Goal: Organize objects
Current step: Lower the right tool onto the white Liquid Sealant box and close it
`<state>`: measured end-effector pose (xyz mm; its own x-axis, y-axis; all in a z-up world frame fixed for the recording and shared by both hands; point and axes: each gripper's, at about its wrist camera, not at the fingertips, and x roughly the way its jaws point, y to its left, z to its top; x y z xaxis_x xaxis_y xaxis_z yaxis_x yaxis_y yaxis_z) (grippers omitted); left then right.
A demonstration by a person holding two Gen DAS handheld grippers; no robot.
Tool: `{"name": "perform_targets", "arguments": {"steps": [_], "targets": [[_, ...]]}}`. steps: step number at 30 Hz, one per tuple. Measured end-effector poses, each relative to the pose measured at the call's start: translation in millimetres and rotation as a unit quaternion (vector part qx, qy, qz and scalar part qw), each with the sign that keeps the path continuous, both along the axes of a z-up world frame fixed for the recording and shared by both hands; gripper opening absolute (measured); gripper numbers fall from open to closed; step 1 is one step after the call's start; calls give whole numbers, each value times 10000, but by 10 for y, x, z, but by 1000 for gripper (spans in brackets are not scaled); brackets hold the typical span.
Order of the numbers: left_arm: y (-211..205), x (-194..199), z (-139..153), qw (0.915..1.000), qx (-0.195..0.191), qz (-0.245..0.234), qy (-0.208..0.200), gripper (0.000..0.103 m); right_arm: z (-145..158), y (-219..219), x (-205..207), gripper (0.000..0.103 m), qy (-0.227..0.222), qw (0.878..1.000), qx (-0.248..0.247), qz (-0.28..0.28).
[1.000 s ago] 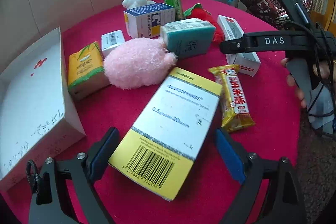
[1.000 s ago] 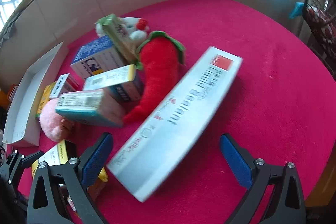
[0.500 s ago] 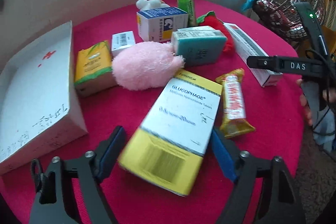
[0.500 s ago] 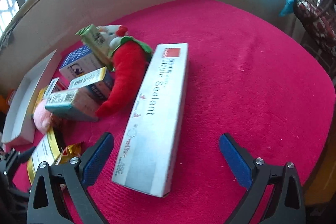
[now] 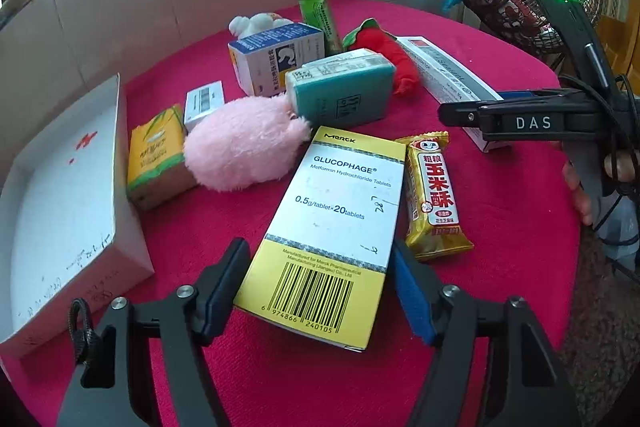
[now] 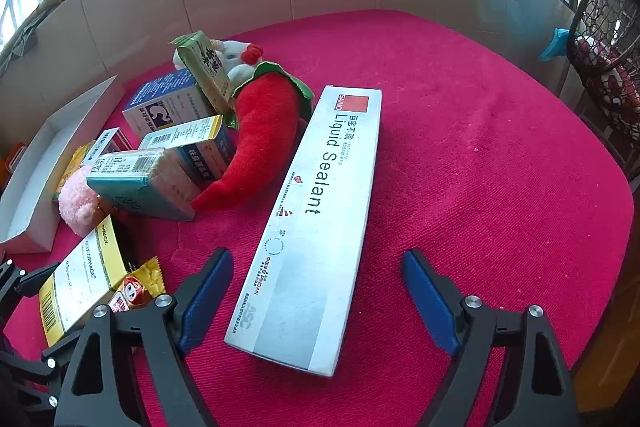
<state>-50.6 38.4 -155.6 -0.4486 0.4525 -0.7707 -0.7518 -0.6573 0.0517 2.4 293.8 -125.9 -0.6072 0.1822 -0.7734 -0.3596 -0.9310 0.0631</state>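
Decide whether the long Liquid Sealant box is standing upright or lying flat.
Lying flat. The sealant box rests lengthwise on the red cloth, its printed face turned up and readable along its length.

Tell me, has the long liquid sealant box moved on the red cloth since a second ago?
Yes. The sealant box has swung: its far end moved left toward the red plush pepper and now lies alongside it.

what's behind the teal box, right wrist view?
Behind the teal box: a yellow-topped white carton, then the blue-and-white box. Their lower parts are covered.
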Motion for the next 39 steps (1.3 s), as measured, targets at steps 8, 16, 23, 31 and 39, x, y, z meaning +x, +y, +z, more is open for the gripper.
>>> {"name": "perform_targets", "arguments": {"steps": [8,16,23,31,39], "targets": [[41,-92,-17,9998,-17,203,-73,70,-18,-28,-28,90,-9,10000,80,13],[32,-120,-36,9994,54,267,-202,71,-31,-63,2,88,12,9996,266,107],[42,-112,-30,9994,35,308,-157,71,-14,-87,45,70,98,9991,381,174],[33,-106,-28,9993,50,331,-158,71,-20,-145,12,51,233,9986,399,240],[30,-101,-24,9993,51,329,-142,70,-19,-141,41,49,312,9986,348,253]]}}
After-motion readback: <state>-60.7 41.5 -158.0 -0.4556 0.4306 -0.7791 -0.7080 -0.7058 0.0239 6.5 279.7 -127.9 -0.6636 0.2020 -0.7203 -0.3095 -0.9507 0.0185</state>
